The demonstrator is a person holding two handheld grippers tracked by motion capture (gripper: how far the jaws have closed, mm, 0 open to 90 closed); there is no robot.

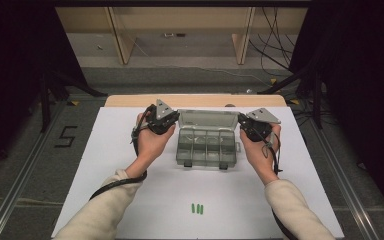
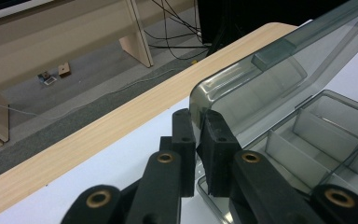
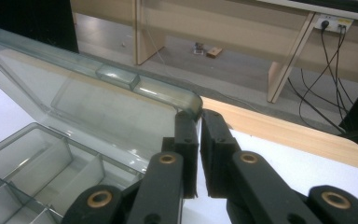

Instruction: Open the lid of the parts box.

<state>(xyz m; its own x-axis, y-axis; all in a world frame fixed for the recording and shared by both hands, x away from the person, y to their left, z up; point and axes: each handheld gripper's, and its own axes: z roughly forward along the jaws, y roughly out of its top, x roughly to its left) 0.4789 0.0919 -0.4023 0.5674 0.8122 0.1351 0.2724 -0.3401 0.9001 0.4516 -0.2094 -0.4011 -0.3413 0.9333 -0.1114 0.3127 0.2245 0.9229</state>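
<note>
Nearest the person, three small green pieces (image 1: 197,208) lie side by side on the white table cover (image 1: 130,200), well apart from everything else; what they are is too small to tell. Farther in, at the middle of the cover, sits a clear grey compartment box (image 1: 206,147) with its lid (image 1: 207,119) raised at the far side. The left gripper (image 1: 166,121) is at the lid's left corner, and in the left gripper view its jaws are clamped on the lid's edge. The right gripper (image 1: 249,125) is at the lid's right corner, likewise clenched on the lid's rim. Beyond the cover runs the wooden table edge (image 1: 195,100), then grey floor with cables (image 1: 275,35).
</note>
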